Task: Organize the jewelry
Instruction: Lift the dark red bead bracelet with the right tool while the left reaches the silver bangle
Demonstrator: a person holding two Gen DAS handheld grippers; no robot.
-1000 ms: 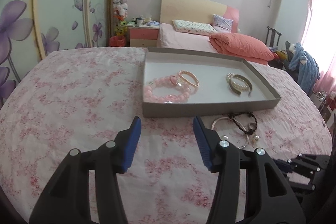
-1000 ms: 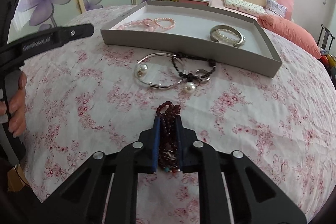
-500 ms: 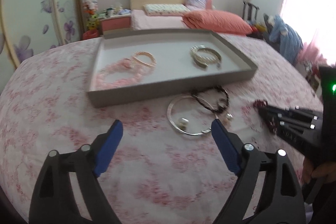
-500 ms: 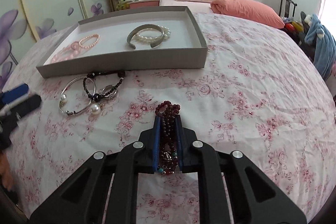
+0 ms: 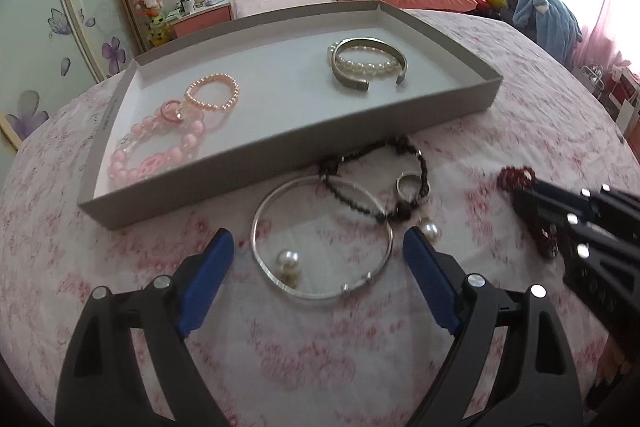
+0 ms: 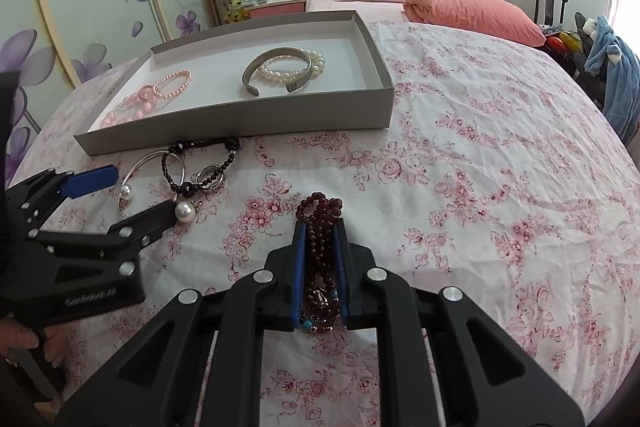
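Right gripper [image 6: 320, 239] clenches a dark red bead bracelet [image 6: 319, 227] above the floral bedspread [image 6: 480, 187], at 5 o'clock from the grey tray [image 6: 240, 115].

The left gripper [image 5: 318, 259], jaws spread wide and holding nothing, hovers over a silver pearl-tipped bangle [image 5: 320, 239] overlapped by a black bead bracelet [image 5: 372, 187], both just outside the tray's near wall. Inside the tray: pink bead bracelets [image 5: 160, 143] at 9 o'clock, a silver cuff [image 5: 368, 67] with a pearl bracelet [image 5: 364, 65] at 2 o'clock.

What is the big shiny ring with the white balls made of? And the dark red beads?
The silver bangle looks like polished metal: thin, bright, reflecting light. Its white balls look like glossy pearls, perhaps imitation. The dark red beads, clamped in the right gripper, seem to be glass or stone; I cannot tell which.
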